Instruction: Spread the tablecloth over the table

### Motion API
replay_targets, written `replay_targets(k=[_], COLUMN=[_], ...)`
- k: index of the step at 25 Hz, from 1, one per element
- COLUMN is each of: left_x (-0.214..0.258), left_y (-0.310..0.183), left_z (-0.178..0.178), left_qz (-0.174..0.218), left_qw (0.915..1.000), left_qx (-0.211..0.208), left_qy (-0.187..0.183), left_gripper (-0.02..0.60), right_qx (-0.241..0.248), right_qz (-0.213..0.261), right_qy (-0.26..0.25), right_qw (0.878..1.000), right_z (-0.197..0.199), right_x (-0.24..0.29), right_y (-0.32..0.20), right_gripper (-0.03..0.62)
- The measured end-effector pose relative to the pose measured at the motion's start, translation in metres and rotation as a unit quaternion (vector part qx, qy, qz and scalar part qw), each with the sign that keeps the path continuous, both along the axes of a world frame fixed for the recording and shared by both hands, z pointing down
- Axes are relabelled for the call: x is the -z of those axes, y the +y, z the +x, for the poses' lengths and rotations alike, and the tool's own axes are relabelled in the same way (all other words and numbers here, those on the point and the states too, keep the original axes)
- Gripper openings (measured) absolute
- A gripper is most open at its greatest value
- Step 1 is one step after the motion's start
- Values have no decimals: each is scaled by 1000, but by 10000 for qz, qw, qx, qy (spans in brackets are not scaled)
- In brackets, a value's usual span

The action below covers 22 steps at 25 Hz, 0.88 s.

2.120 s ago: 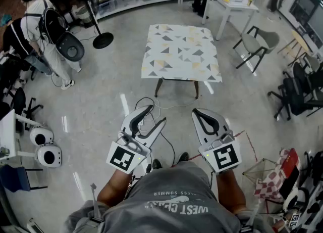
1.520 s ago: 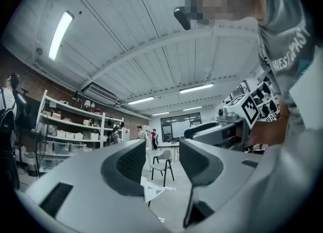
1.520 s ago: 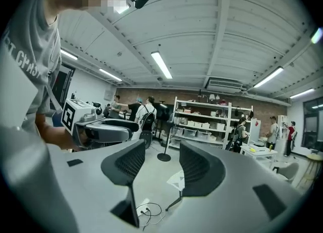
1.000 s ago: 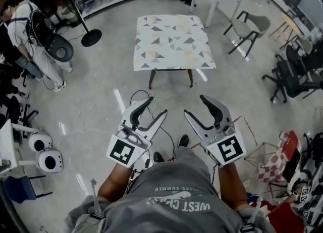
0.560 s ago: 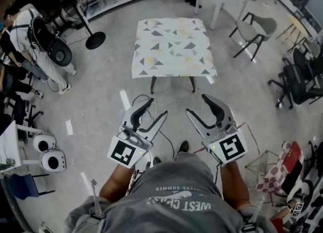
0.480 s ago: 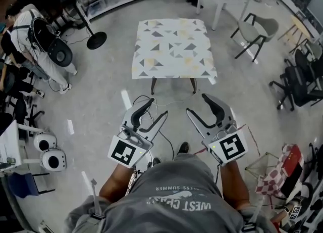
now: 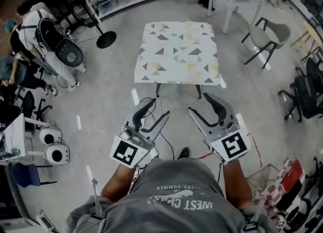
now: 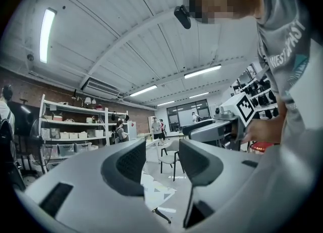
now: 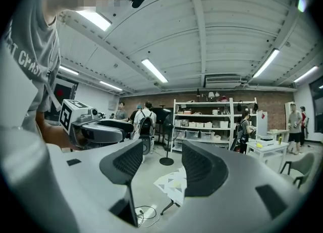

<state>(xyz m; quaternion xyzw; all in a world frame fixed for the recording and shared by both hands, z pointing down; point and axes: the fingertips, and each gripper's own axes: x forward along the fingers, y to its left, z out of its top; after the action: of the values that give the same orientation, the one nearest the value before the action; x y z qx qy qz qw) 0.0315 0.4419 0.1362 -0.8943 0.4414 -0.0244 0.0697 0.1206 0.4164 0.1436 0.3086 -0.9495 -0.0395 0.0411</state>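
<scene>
Head view: one tablecloth (image 7: 177, 52) covers one table (image 7: 158, 90); left tool (image 7: 154, 111) and right tool (image 7: 202, 105) both gape empty.

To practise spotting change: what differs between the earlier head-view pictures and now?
The person has carried the left gripper and right gripper slightly nearer the table; the right jaws look wider apart than at first. The tablecloth stays spread over it; neither gripper holds anything.
</scene>
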Motion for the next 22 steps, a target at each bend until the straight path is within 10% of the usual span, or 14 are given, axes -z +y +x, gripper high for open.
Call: replay_targets(k=[22], left_x=[11], left_y=[-113], left_z=[58], left_qz=[75], left_qw=[9969], left_qx=[-723], left_qy=[-289], left_gripper=[189], right_qx=[-986], right_qz=[-114], right_qy=[-365], right_qw=[9944], right_z=[82], right_x=[-5], right_y=[-87], right_gripper=[247])
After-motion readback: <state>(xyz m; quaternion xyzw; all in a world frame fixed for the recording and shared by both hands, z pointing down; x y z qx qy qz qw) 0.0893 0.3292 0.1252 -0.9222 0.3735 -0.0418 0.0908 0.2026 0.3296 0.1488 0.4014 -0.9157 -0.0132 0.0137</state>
